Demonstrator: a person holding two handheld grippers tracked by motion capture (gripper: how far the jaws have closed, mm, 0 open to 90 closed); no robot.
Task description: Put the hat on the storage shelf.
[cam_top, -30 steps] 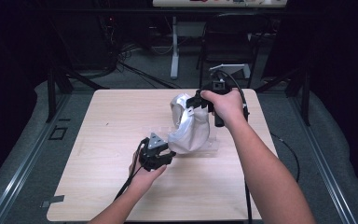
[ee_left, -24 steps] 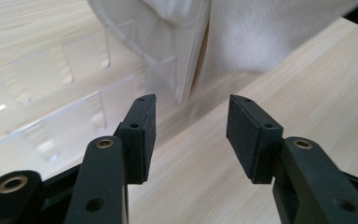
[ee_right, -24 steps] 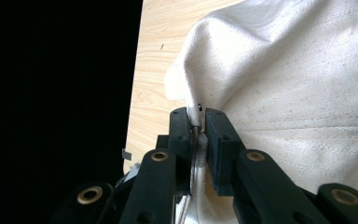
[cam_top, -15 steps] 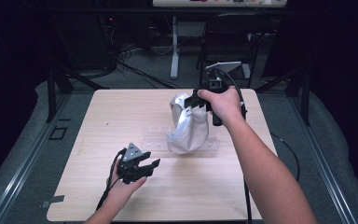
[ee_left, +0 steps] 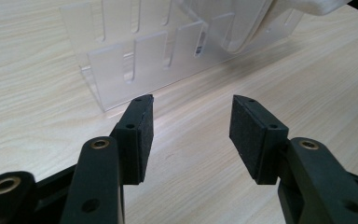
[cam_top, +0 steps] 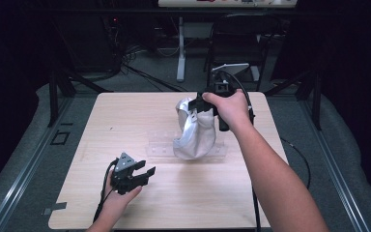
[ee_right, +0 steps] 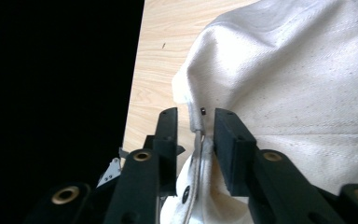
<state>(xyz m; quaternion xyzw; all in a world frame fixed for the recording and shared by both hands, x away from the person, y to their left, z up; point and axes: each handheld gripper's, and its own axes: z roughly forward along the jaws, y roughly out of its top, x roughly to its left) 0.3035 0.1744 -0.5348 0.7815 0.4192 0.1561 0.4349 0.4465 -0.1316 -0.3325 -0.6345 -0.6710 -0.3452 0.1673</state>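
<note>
A white cloth bag (cam_top: 193, 137) hangs over a clear plastic rack (cam_top: 160, 145) at the table's middle. My right gripper (cam_top: 196, 105) is shut on the bag's upper edge and holds it up. In the right gripper view the bag's hem (ee_right: 196, 122) runs between the two jaws of my right gripper (ee_right: 196, 125), and the cloth (ee_right: 303, 79) bulges to the right. My left gripper (cam_top: 142, 175) is open near the front left of the table, apart from the rack. Its jaws (ee_left: 191, 123) hold nothing and face the rack (ee_left: 135, 60), with the bag's bottom (ee_left: 256, 23) behind it.
The wooden table (cam_top: 125, 116) has bare wood to the left and front. A cable (cam_top: 104, 193) trails from the left gripper off the front edge. Behind the table stand a chair (cam_top: 236, 67) and dark floor with cables.
My left gripper has pulled back from the rack and bag toward the front left of the table, open. The right gripper keeps holding the bag, nearly in place.
</note>
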